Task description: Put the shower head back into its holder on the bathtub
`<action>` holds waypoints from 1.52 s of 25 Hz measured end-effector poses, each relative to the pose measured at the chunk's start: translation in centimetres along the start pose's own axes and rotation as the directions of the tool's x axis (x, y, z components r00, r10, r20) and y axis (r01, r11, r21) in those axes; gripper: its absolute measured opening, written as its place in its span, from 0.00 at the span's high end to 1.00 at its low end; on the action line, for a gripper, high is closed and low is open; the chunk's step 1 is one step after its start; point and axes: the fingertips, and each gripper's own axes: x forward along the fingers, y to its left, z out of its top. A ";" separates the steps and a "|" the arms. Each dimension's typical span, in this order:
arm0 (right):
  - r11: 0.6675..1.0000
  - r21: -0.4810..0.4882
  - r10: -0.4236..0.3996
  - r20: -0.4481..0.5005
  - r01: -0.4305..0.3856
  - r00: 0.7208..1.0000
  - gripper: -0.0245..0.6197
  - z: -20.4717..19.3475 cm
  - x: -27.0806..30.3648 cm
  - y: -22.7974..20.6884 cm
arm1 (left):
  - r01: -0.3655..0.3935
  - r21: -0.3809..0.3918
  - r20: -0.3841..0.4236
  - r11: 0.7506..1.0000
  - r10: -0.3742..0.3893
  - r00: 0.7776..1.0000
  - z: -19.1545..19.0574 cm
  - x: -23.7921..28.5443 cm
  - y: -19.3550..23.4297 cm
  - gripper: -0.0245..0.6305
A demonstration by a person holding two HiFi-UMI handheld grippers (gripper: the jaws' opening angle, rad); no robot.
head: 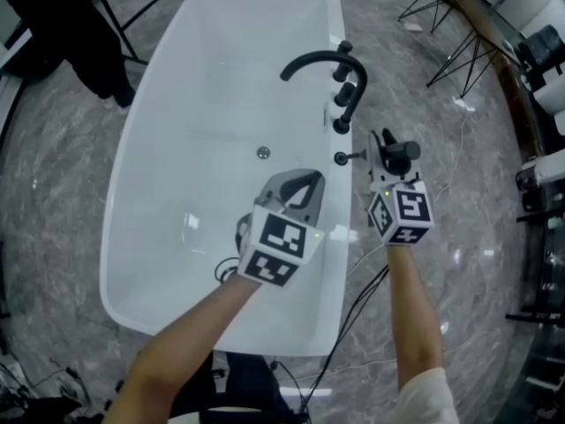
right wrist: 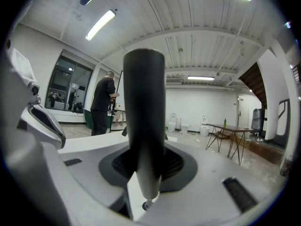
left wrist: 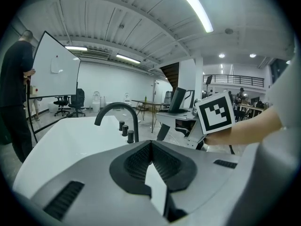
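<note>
The white bathtub (head: 177, 87) fills the middle of the head view, with a black curved faucet (head: 318, 60) and black knobs on its right rim. A small black holder (head: 341, 158) sits on that rim below the knobs. My right gripper (head: 387, 155) hovers just right of the holder, outside the rim, shut on the black shower head (head: 403, 152). In the right gripper view the shower head (right wrist: 145, 121) stands upright between the jaws. My left gripper (head: 302, 186) hangs over the tub's right side, shut with nothing in it. The faucet (left wrist: 117, 113) lies ahead in the left gripper view.
A person in black (head: 62, 25) stands beyond the tub's far left end beside a whiteboard (left wrist: 56, 69). Black cables (head: 353, 316) run over the marble floor by the near rim. Trestle table legs (head: 459, 42) stand at the far right. The drain (head: 262, 152) shows in the tub's floor.
</note>
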 end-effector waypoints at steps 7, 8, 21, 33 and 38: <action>1.000 0.007 -0.007 -0.024 0.007 1.000 0.80 -2.8 1.1 -0.3 | 0.000 -0.007 -0.014 1.000 0.000 1.000 -1.7 1.6 0.6 0.95; 1.000 0.007 -0.007 -0.027 0.008 1.000 0.80 -3.2 1.3 -0.3 | -0.001 -0.009 -0.016 1.000 0.000 1.000 -1.9 1.8 0.7 0.95; 1.000 0.020 0.000 -0.052 0.001 0.999 0.80 -8.0 3.3 -0.3 | 0.003 -0.016 -0.049 1.000 -0.004 0.999 -5.6 4.2 1.1 0.95; 0.999 0.053 -0.001 -0.084 0.005 0.996 0.80 -12.6 6.1 -0.5 | -0.019 0.001 -0.101 1.000 0.019 0.995 -9.3 4.3 2.4 0.95; 0.998 0.059 -0.001 -0.093 0.007 0.996 0.80 -14.0 6.7 -0.6 | -0.023 -0.005 -0.110 1.000 0.023 0.994 -10.2 4.6 2.8 0.95</action>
